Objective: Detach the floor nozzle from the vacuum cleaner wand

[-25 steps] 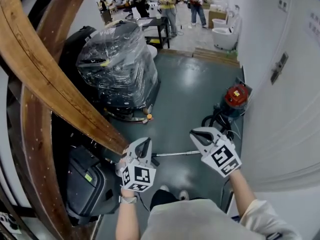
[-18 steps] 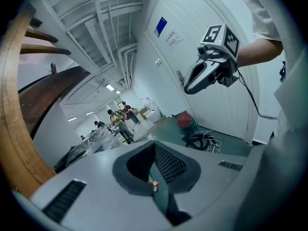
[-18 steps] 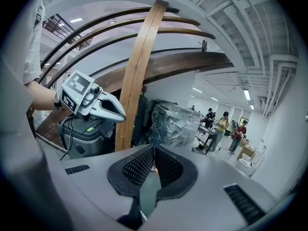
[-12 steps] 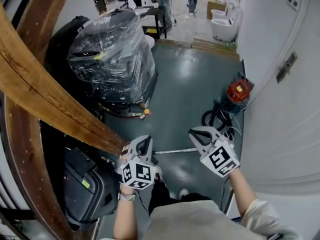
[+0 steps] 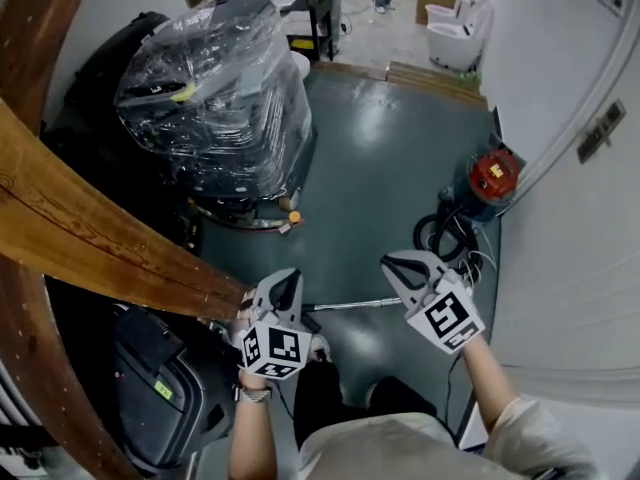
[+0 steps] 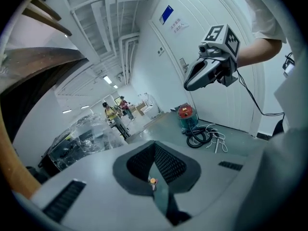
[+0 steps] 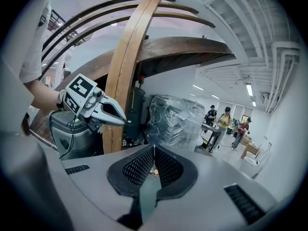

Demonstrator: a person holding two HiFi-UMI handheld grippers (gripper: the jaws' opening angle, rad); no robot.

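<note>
Down on the floor, per the head view, lies flat the wand (image 5: 355, 304), with left gripper (image 5: 290, 281) over its left end, right gripper (image 5: 393, 265) over its right end, vacuum cleaner (image 5: 493, 176) beyond that end. Left gripper view: shows jaws pressed together, empty. Right gripper view: likewise closed on nothing.

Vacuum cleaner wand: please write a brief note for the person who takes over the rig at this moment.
Left gripper: shut, empty. Right gripper: shut, empty.
Thin silver metal wand lies on the grey floor between them; red canister vacuum cleaner stands by the wall. The wand's left end is hidden behind the left gripper, so the nozzle cannot be made out.
Done: nothing. Left: grip wand and nozzle, pull apart.
</note>
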